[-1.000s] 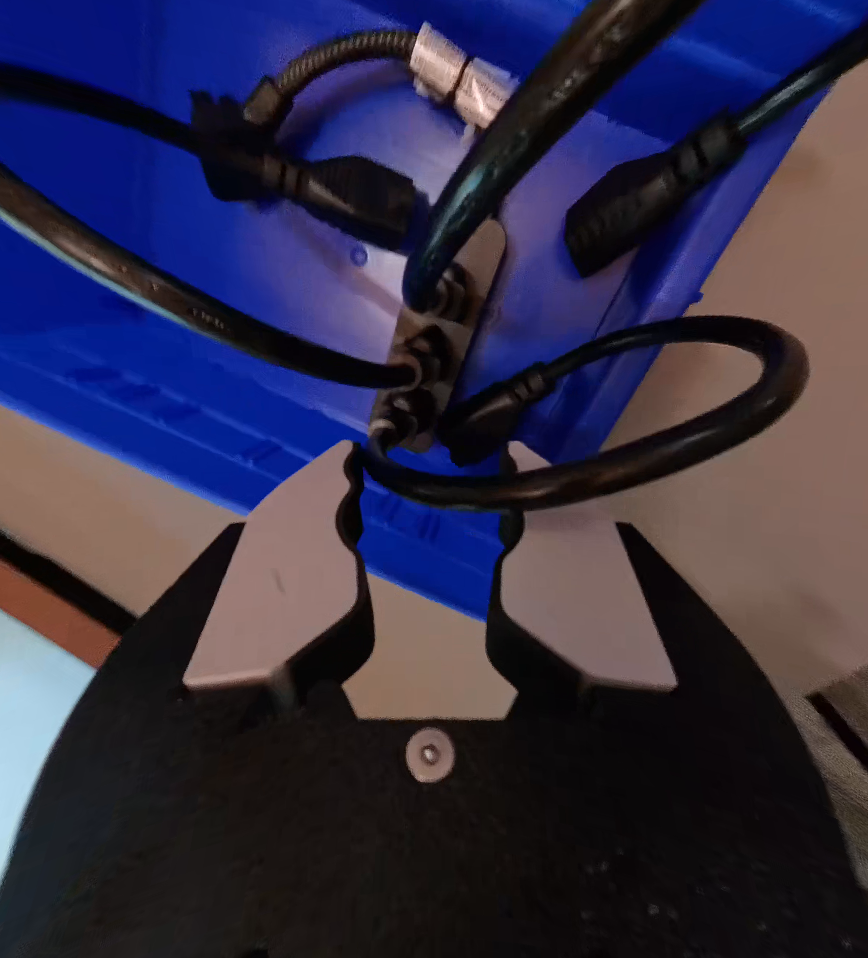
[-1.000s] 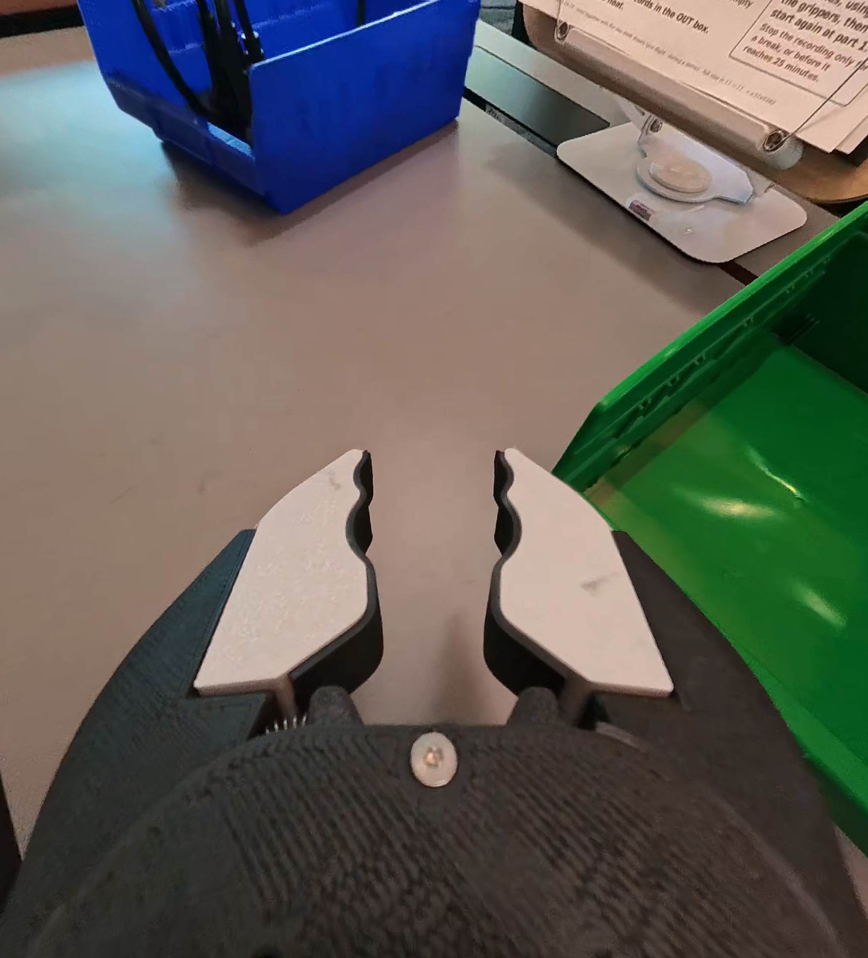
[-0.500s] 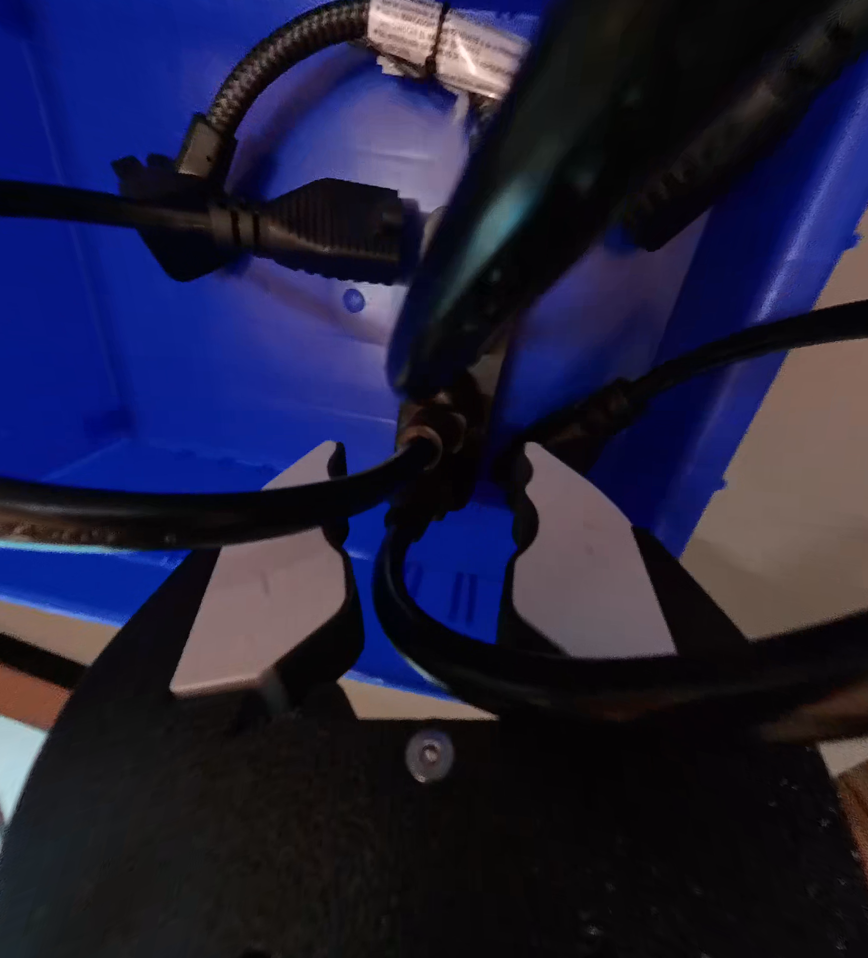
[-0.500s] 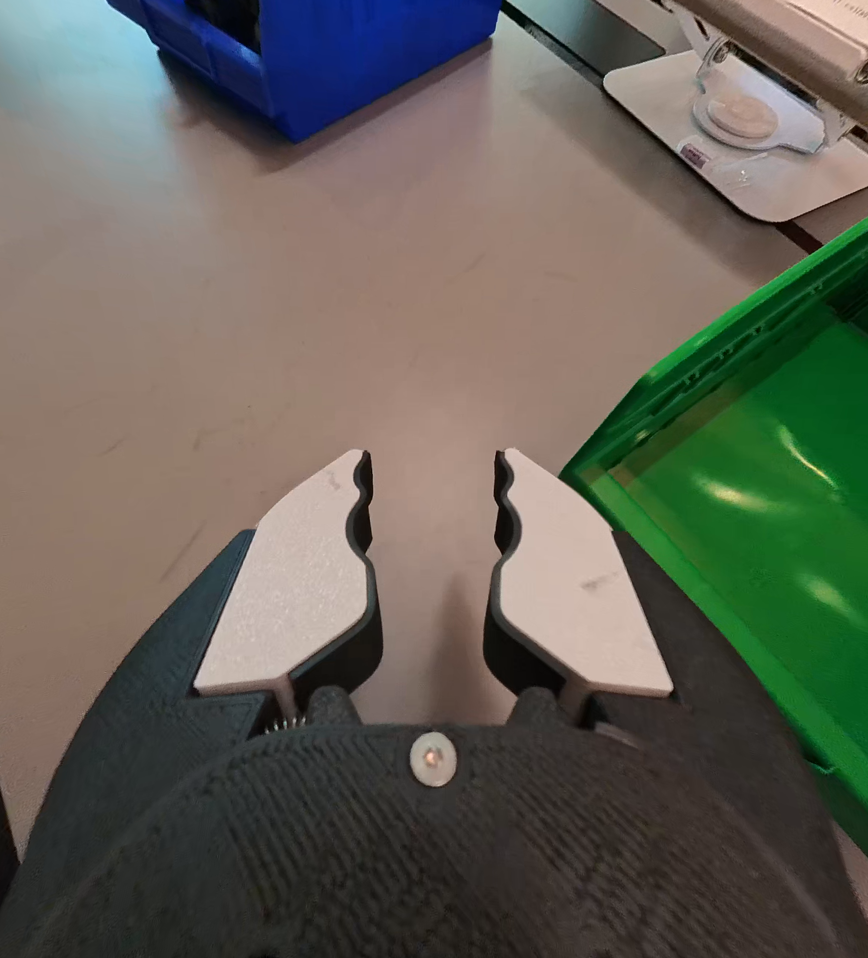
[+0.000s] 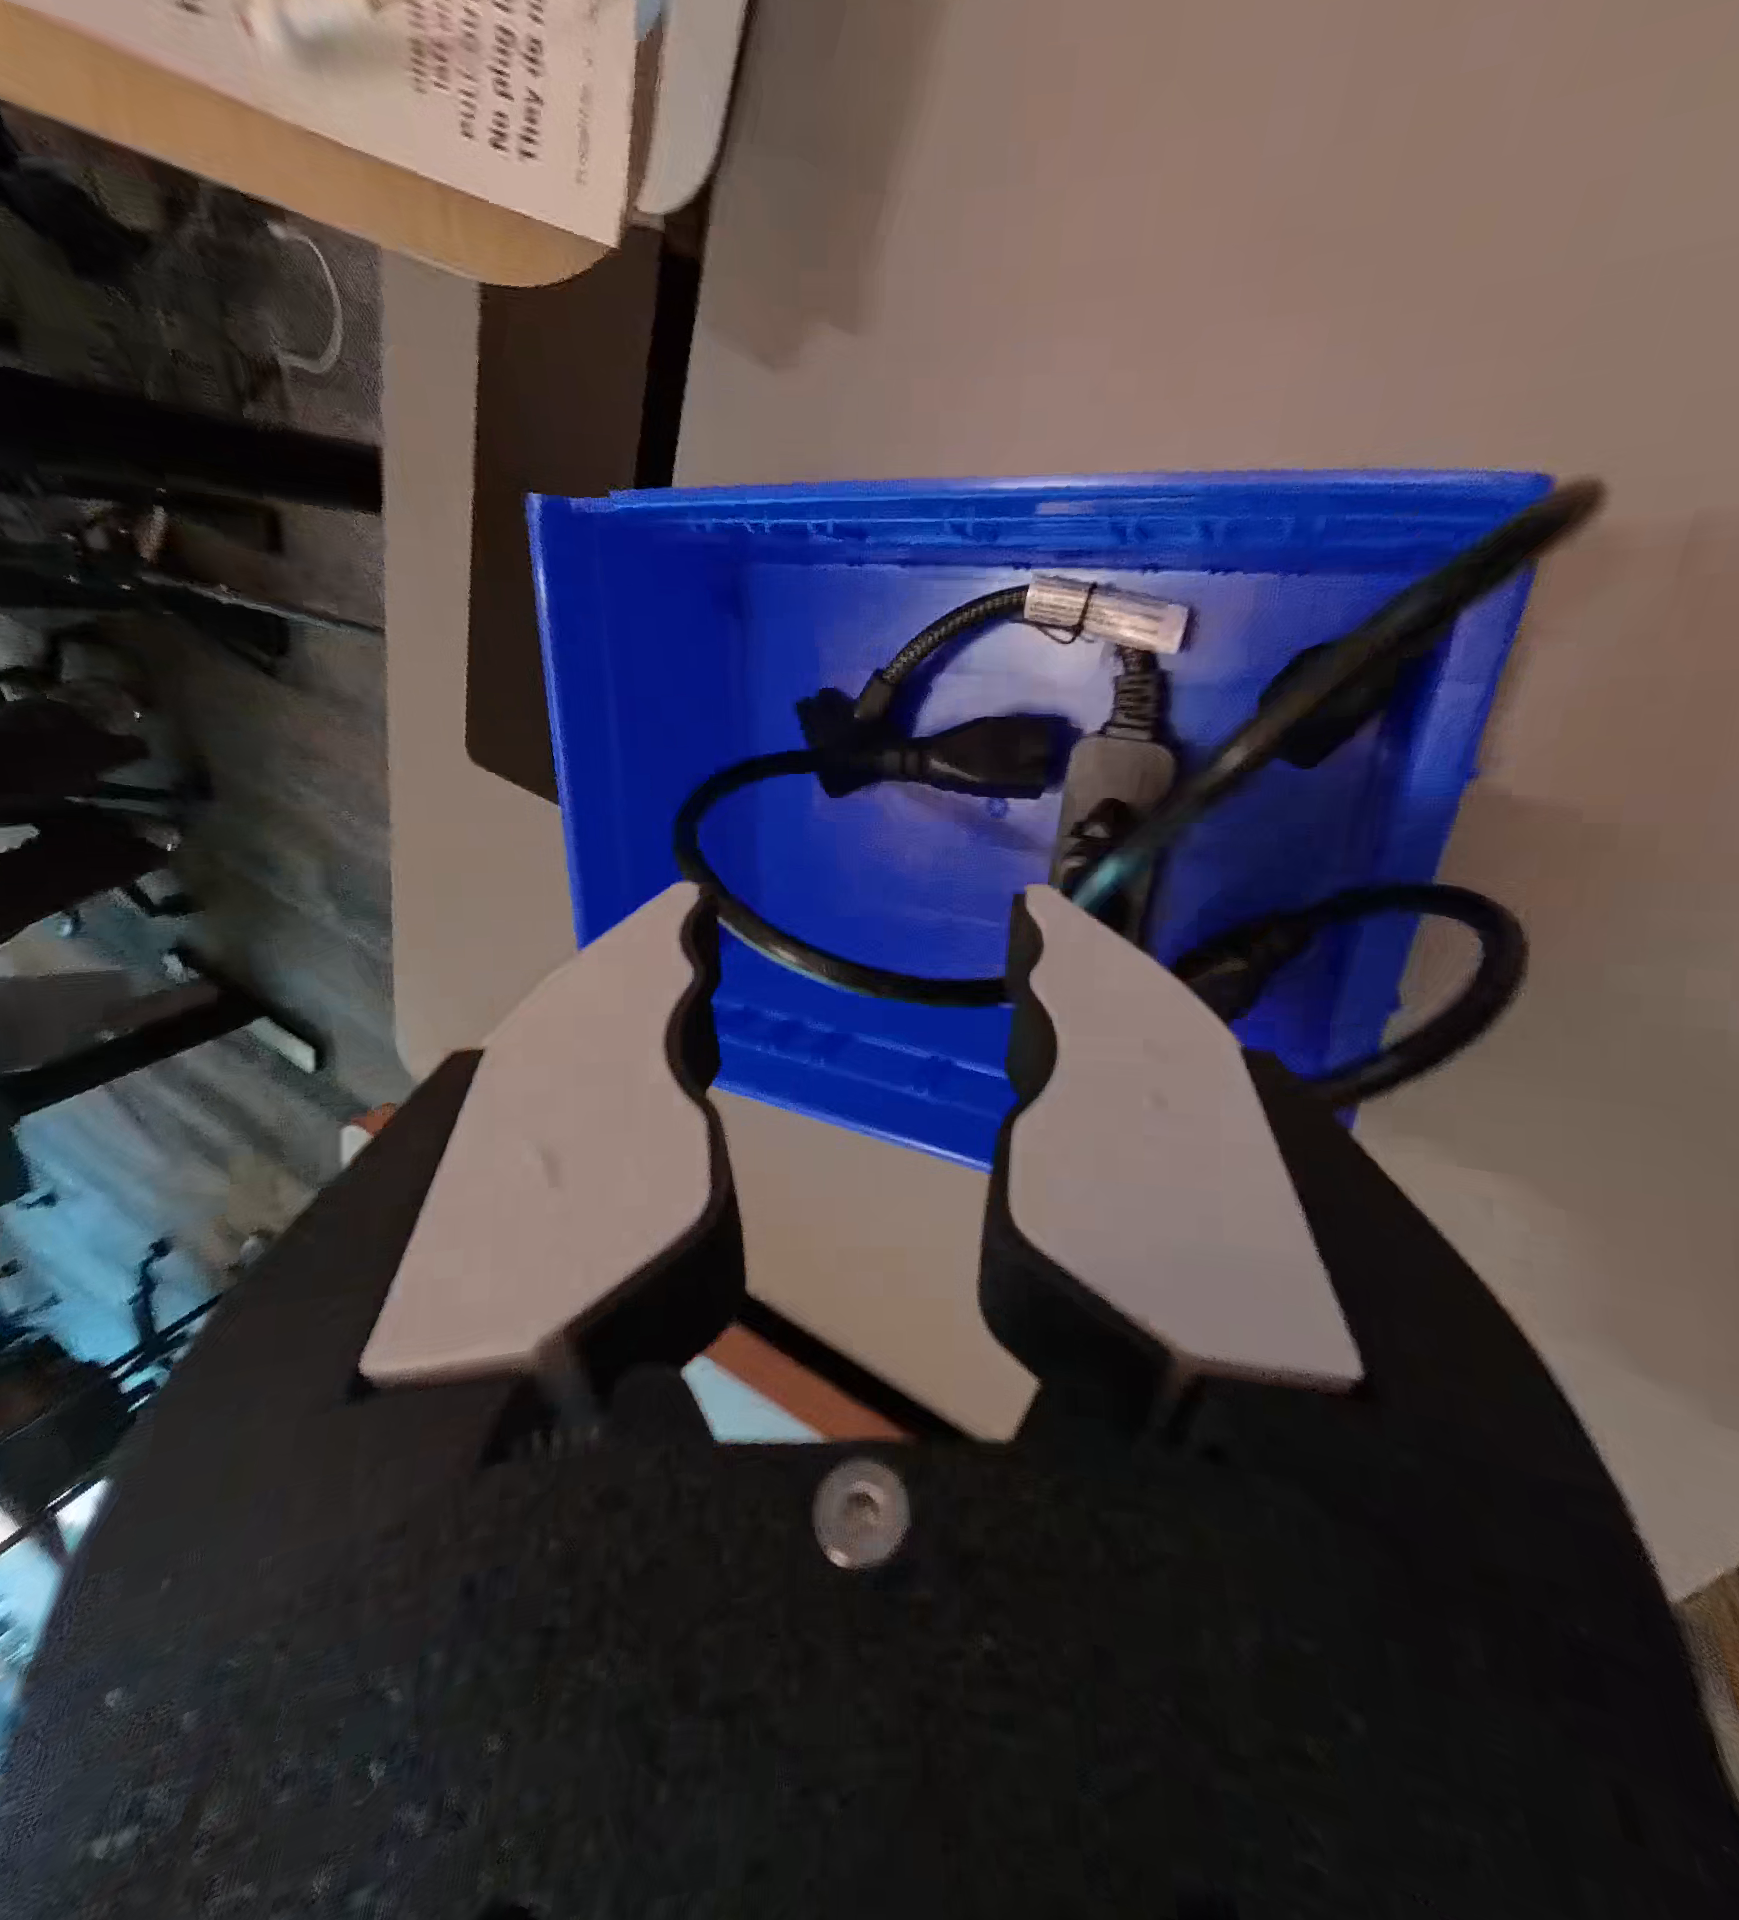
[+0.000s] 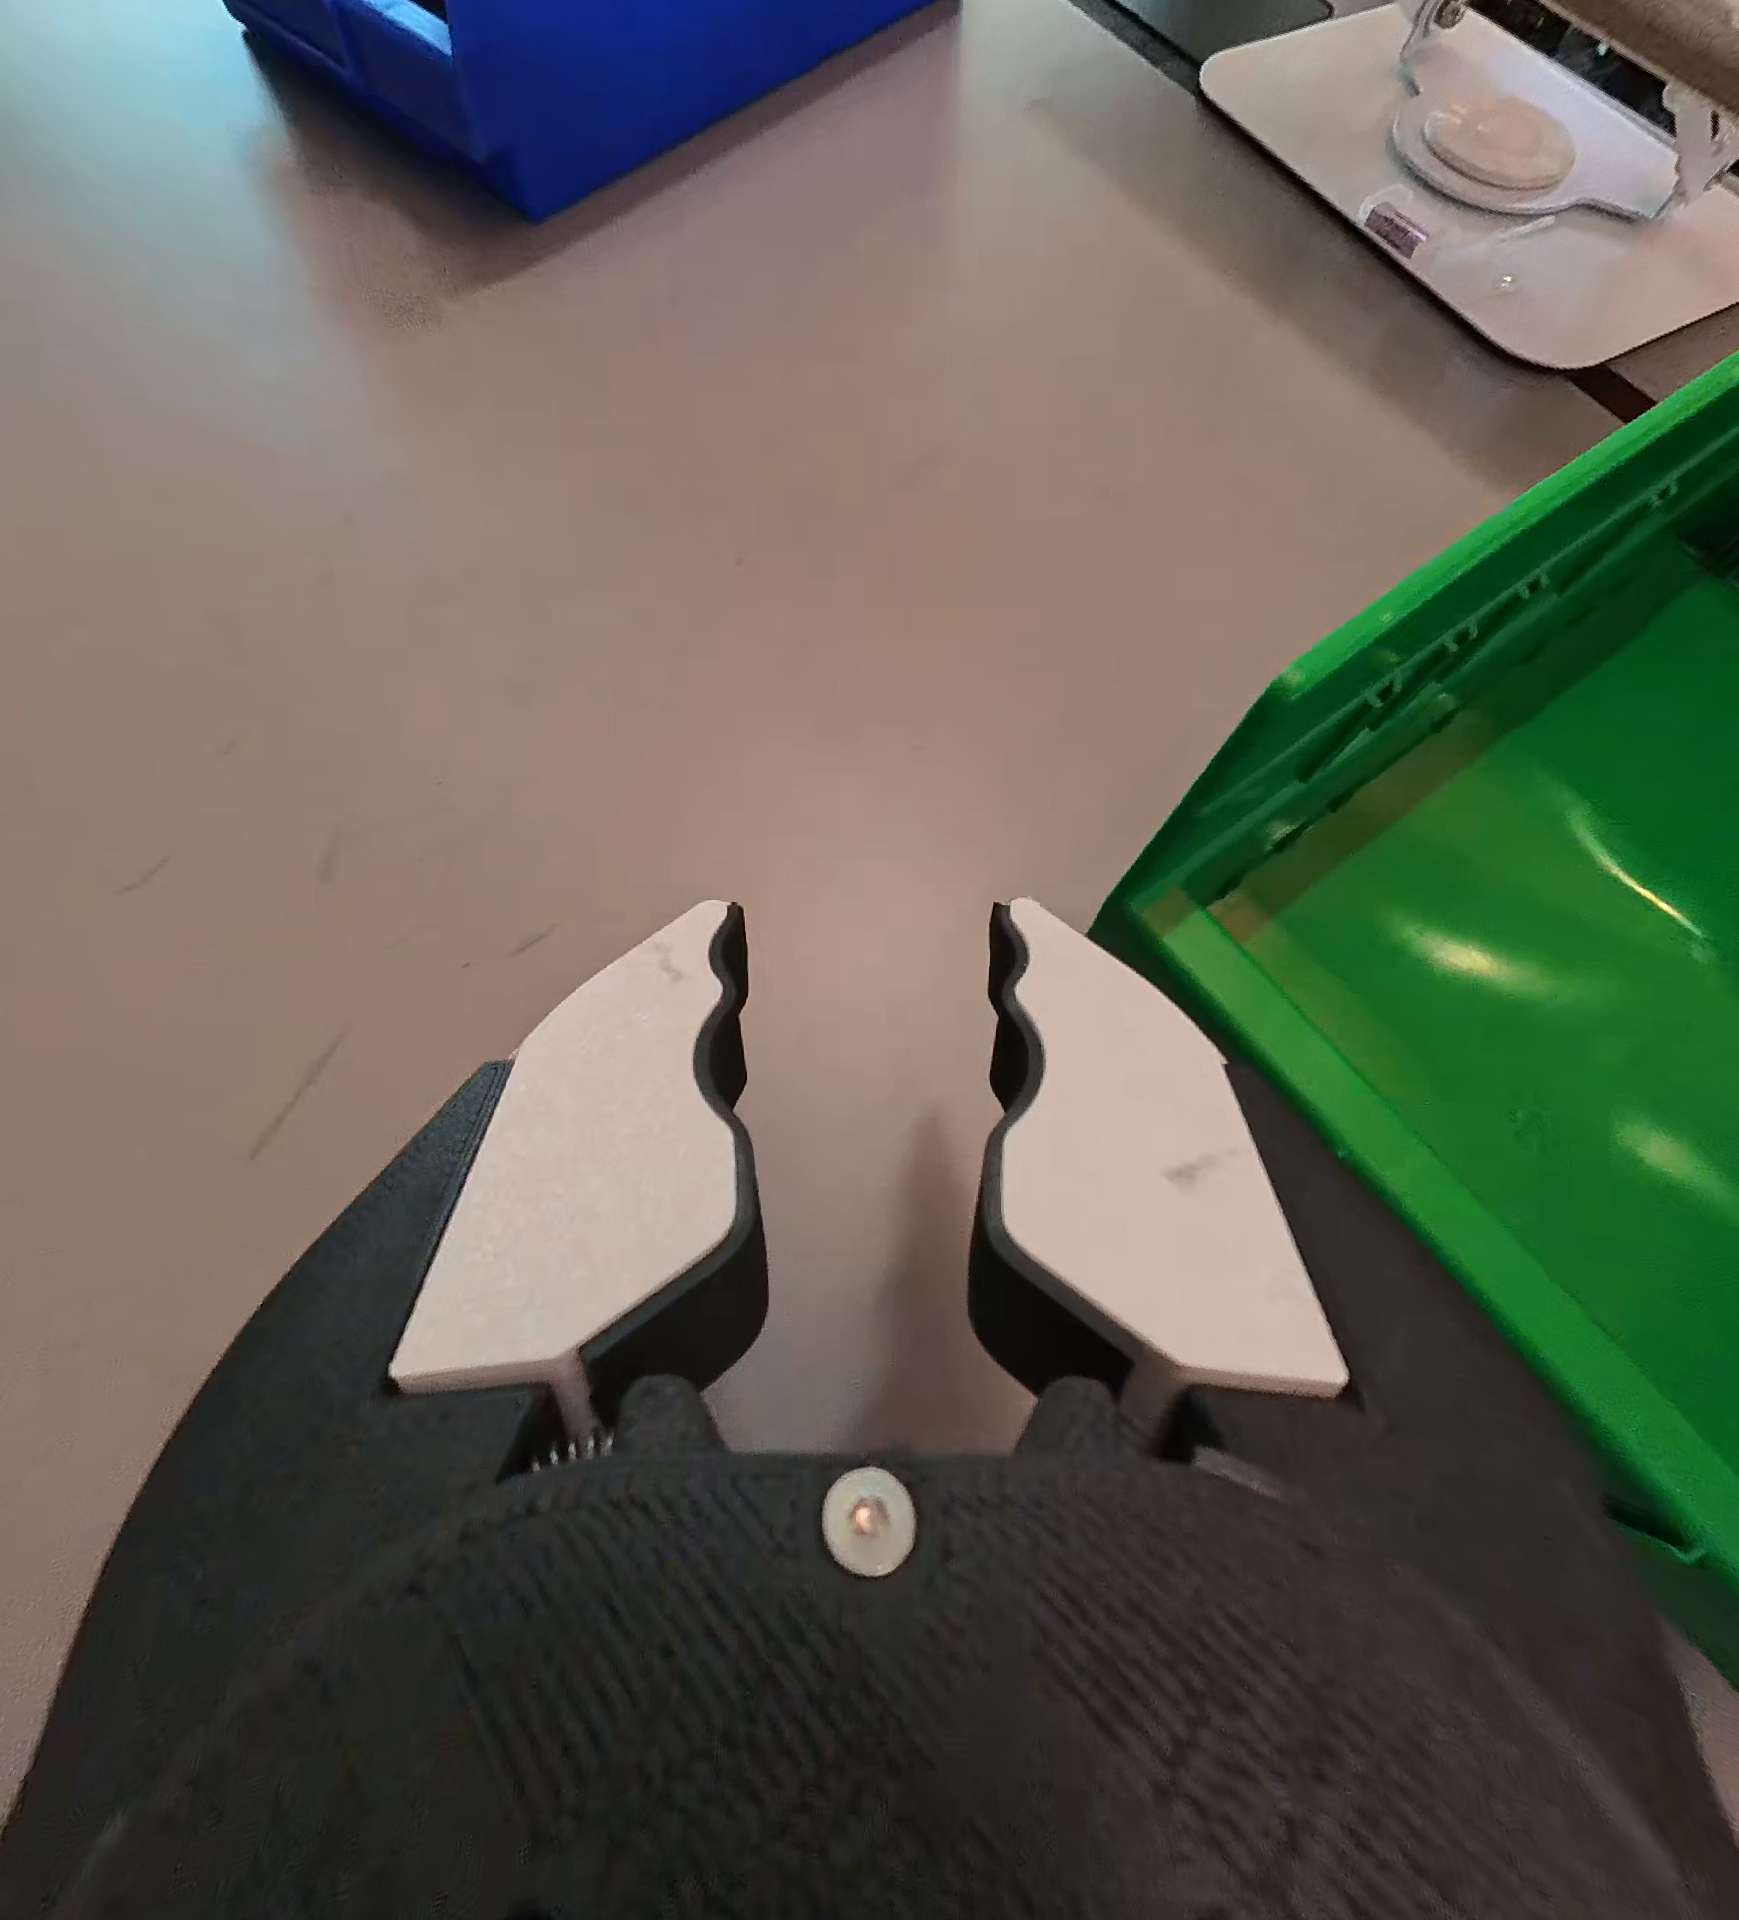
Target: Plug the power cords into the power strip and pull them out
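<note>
Two bins are seen on the bench (image 6: 636,582): a blue bin (image 5: 636,665) holding tangled black power cords (image 5: 792,951) and a power strip (image 5: 1104,790), and a bare green bin (image 6: 1530,935). Both the left tool (image 5: 854,914) and right tool (image 6: 865,920) are held apart, gripping nothing.

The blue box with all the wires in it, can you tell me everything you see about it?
The blue box looks like shiny hard plastic with ribbed edges. It sits on the grey table, open on top. Inside lie black cords with chunky plugs, a braided cable with a white tag, and a dark strip. One cord loops over its side. The left gripper, jaws open, touches nothing.
</note>
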`<state>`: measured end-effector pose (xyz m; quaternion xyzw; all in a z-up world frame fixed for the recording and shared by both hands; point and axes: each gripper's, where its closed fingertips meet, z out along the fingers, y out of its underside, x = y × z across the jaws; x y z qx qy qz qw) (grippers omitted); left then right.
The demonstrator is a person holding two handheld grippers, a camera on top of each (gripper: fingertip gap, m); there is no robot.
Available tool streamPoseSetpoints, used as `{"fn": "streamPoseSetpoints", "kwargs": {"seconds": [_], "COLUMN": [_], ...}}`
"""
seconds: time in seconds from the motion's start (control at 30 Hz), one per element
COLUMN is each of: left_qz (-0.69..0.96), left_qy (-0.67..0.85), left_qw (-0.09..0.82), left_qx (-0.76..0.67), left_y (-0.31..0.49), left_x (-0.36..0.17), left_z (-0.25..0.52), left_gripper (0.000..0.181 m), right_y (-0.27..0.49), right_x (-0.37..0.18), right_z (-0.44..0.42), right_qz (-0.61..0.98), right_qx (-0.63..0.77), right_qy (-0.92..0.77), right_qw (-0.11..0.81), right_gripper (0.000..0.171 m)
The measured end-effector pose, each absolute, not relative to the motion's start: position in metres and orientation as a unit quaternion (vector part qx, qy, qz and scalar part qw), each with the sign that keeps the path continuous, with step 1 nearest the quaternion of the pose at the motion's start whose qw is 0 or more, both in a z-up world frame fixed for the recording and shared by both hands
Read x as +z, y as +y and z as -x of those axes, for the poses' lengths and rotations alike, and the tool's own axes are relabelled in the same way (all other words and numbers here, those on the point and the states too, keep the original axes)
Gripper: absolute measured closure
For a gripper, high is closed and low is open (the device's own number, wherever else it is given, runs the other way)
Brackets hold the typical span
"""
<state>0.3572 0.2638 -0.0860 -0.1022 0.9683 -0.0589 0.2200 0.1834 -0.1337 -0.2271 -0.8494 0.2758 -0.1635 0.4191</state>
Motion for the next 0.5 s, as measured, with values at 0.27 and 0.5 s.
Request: {"fn": "streamPoseSetpoints", "kwargs": {"seconds": [0.27,0.5], "left_qz": [0.104,0.102], "left_qy": [0.984,0.977], "left_qw": [0.029,-0.02], "left_qx": [0.141,0.188], "left_y": [0.239,0.255], "left_x": [-0.202,-0.256], "left_z": [-0.371,-0.347], "left_gripper": [0.122,0.124], "right_y": [-0.136,-0.142], "right_x": [-0.231,-0.226], "right_z": [-0.182,-0.184], "right_qz": [0.855,0.839], "right_qx": [-0.159,-0.159], "right_qy": [0.273,0.285], "right_qw": [0.41,0.436], "right_gripper": [0.126,0.126]}}
